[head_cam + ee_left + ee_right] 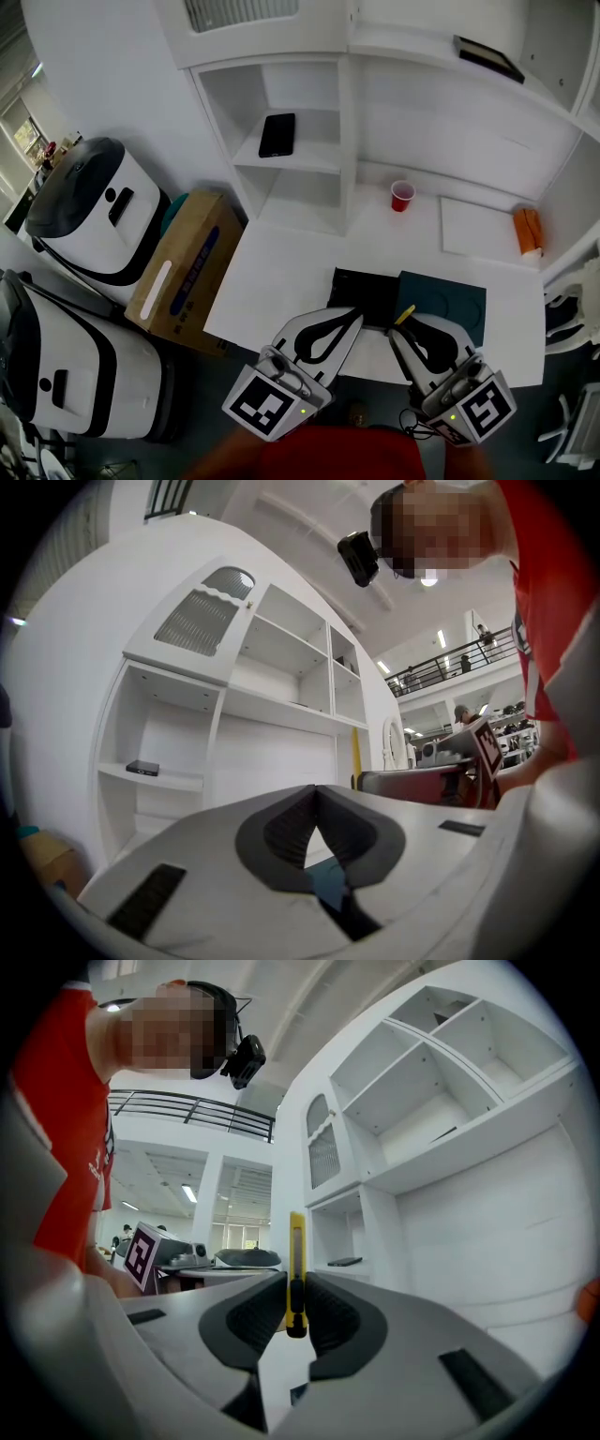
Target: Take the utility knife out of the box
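Observation:
The box lies open on the white table (pixel 281 272): a black tray (pixel 364 286) with a dark teal lid (pixel 452 300) beside it on the right. My right gripper (pixel 399 328) hovers at the near edge of the box, shut on a yellow utility knife (pixel 405 316). In the right gripper view the knife (pixel 296 1260) stands upright, clamped between the dark pads (pixel 330 1314) of the right gripper (pixel 296 1288) and lifted free. My left gripper (pixel 356 317) reaches over the tray's near edge. Its tips meet in the left gripper view (pixel 316 791) with nothing between them.
A red cup (pixel 401 196) stands at the back of the table, with a white board (pixel 476 227) and an orange object (pixel 528 231) to its right. White shelving holds a black device (pixel 277 134). A cardboard box (pixel 178 272) and white machines (pixel 94 211) stand left of the table.

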The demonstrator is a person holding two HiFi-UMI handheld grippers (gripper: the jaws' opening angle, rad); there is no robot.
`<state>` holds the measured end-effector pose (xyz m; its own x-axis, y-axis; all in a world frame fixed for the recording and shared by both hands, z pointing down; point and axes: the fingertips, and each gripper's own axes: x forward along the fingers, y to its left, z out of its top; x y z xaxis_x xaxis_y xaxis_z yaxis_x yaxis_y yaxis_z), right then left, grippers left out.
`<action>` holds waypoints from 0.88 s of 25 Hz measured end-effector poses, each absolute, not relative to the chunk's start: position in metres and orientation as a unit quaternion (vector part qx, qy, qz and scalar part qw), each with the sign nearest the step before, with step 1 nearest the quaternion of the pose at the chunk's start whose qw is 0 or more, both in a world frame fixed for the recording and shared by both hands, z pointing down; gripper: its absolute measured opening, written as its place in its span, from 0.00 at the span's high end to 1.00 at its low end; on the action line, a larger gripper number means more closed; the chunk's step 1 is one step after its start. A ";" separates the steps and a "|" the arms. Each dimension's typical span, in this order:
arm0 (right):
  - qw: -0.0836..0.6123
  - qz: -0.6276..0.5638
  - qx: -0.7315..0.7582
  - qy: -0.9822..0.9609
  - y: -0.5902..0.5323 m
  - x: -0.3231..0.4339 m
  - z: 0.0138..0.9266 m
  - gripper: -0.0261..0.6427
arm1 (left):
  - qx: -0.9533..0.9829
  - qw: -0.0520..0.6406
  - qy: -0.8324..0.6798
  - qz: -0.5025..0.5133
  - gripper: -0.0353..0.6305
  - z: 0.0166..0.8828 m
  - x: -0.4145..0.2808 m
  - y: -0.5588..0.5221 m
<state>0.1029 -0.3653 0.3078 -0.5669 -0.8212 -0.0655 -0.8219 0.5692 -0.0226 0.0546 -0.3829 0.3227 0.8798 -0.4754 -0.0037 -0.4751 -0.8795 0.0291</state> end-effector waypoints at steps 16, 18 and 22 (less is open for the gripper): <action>0.029 0.000 -0.463 0.886 -0.363 0.096 0.314 0.84 | 0.968 0.015 -0.252 -0.007 0.93 0.323 0.048 -0.380; 0.030 0.002 -0.461 0.887 -0.363 0.095 0.313 0.84 | 0.968 0.015 -0.252 -0.008 0.93 0.323 0.048 -0.379; 0.027 -0.001 -0.460 0.888 -0.363 0.094 0.314 0.84 | 0.968 0.016 -0.252 -0.007 0.93 0.324 0.047 -0.379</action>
<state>0.0936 -0.3628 0.3141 -0.5756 -0.8163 -0.0474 -0.8163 0.5771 -0.0258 0.0468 -0.3792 0.3236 0.8727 -0.4883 -0.0060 -0.4878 -0.8723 0.0339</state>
